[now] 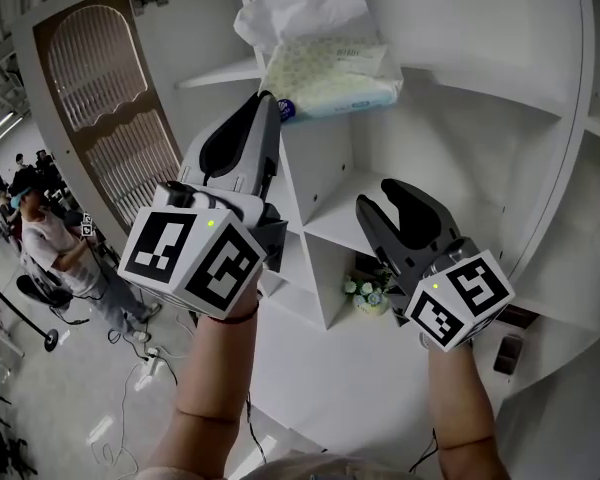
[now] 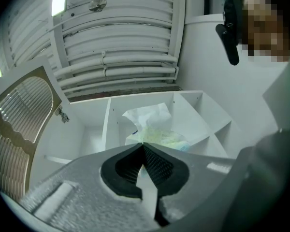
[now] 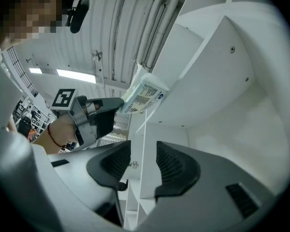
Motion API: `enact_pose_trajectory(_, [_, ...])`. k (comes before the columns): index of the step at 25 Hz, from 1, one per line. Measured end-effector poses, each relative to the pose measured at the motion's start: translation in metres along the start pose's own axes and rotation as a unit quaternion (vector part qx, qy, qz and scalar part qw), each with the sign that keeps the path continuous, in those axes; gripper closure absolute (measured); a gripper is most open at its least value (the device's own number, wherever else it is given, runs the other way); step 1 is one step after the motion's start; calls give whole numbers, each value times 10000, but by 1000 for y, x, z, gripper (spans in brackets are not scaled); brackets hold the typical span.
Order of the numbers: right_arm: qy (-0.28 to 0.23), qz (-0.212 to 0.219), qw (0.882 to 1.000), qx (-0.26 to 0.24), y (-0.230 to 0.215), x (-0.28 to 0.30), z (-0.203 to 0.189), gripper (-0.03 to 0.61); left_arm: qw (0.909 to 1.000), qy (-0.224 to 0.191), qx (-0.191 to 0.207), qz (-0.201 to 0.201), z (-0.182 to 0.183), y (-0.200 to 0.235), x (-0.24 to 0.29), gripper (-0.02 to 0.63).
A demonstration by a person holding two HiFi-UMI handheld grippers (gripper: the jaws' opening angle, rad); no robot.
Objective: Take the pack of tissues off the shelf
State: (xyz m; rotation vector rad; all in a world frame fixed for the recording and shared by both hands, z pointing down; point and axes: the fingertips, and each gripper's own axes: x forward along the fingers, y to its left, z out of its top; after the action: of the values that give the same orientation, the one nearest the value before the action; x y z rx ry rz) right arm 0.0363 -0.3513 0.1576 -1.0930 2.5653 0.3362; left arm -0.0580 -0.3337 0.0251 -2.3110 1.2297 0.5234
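The pack of tissues [image 1: 325, 68] lies on an upper board of the white shelf [image 1: 460, 128], pale green-patterned wrapper with a white tissue sticking up from it. My left gripper [image 1: 268, 100] is shut, and its tip is right at the pack's near left corner. I cannot tell whether it pinches any wrapper. In the left gripper view the closed jaws [image 2: 143, 146] point at the pack [image 2: 157, 129] just beyond them. My right gripper [image 1: 390, 203] is lower and to the right, open and empty. In the right gripper view [image 3: 144, 156], the pack [image 3: 144, 94] shows above with the left gripper [image 3: 117, 103] at its end.
A cabinet door with a brown arched panel [image 1: 110, 98] stands open to the left of the shelf. A small pot of flowers [image 1: 368, 290] sits in a lower compartment and a dark object [image 1: 507, 353] on a board at lower right. People [image 1: 50, 238] stand on the floor far left.
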Motion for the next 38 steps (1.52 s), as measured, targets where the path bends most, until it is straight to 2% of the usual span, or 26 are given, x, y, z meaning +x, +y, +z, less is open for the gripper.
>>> enact_pose_trajectory(5, [23,-27,10000,-3,7,-4,-5,416,10000,-13,-10,-63,-5,-7,-13,604])
enact_pose_trajectory(13, [147,-80,9998,51,17,-16,-16,416,9996,120,-264,-58,-27,-12,-39,604])
enact_pose_trajectory(27, [622,-276,9975,163,24,-49,-67,416,9941,736,-789,-61,-111,-28,-89,604])
enact_pose_trajectory(38, [834,-391,9954,273,27,-75,-108,413,9898,889,-1112,-37,-156,-43,-116,604])
